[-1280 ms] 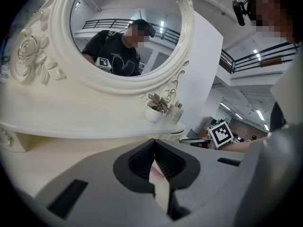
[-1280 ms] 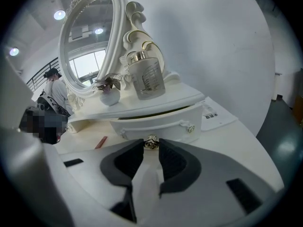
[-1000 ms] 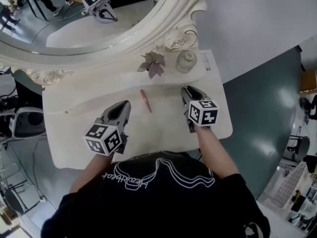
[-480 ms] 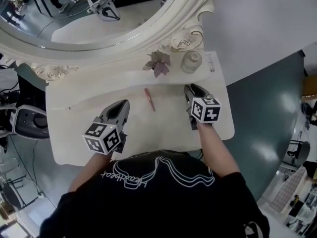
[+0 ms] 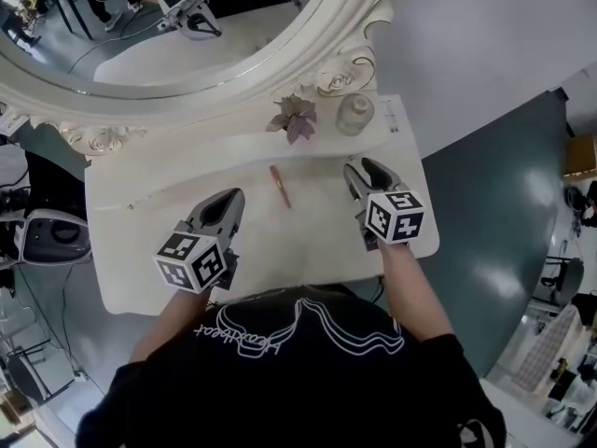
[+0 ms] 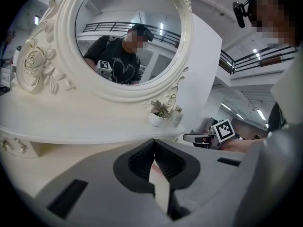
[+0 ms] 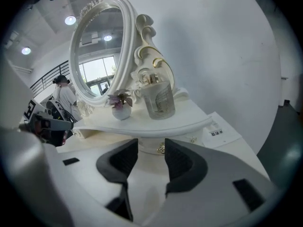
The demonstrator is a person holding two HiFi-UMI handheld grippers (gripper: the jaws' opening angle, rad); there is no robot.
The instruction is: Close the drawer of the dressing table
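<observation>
Change: right gripper (image 5: 360,166) has lifted slightly and drawn back toward the person, and its jaws have just been opening with nothing between them; the left one has not shifted.
Drawer: drawer (image 7: 150,149) is a small white front tucked under the raised shelf at the back of the dressing table (image 5: 308,250), straight ahead of the right gripper; it looks pushed in flush, so the task seems done or nearly so.
Knob: small gold knob (image 7: 162,149) at the middle of that front, seen through the gap of the right jaws but apart from them.
Handling: likely light and rigid painted wood that slides easily; the glossy face is slippery, and the knob is small and could be delicate.
Where to hold: no pinch needed to close it; a flat push on the front just beside the knob should do.
Right claw: spread, empty, touching nothing.
Left claw: left gripper (image 6: 153,145) hovers over the tabletop with its tips pressed together, holding nothing.
Around: pink stick (image 5: 279,186) lies on the top between the two grippers; potted plant (image 5: 292,119) and glass bottle (image 5: 354,115) stand on the shelf below the mirror (image 5: 187,54).
</observation>
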